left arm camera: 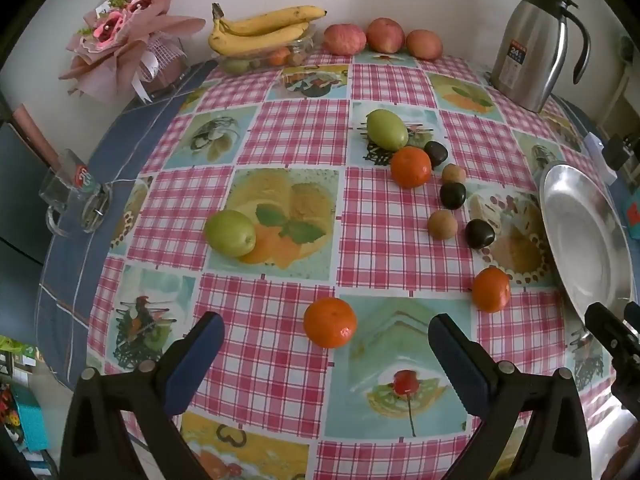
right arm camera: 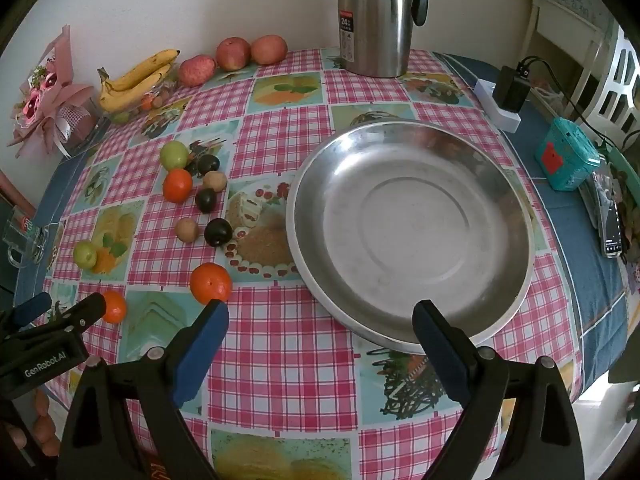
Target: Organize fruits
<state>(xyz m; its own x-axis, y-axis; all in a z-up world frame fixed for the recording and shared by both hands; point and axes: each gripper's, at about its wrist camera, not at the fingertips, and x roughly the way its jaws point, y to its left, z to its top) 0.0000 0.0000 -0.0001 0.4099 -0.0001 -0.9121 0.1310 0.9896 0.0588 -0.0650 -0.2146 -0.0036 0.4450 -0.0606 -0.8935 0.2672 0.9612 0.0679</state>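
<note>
Presently, left tool: blue-padded jaws spread wide, holding nothing, hovering above the table. Right tool: equally wide, empty, touching nothing.

Surface: round table under pink-checked, fruit-printed cloth, against a white wall; steel thermos jug at the back.

Task items: round orange mandarin lies between the left tool's fingertips, untouched; second mandarin just beyond the right tool's left finger. Wide shallow steel dish sits directly ahead of the right tool. Green plums, dark plums and brown longans are scattered left of the dish.
</note>
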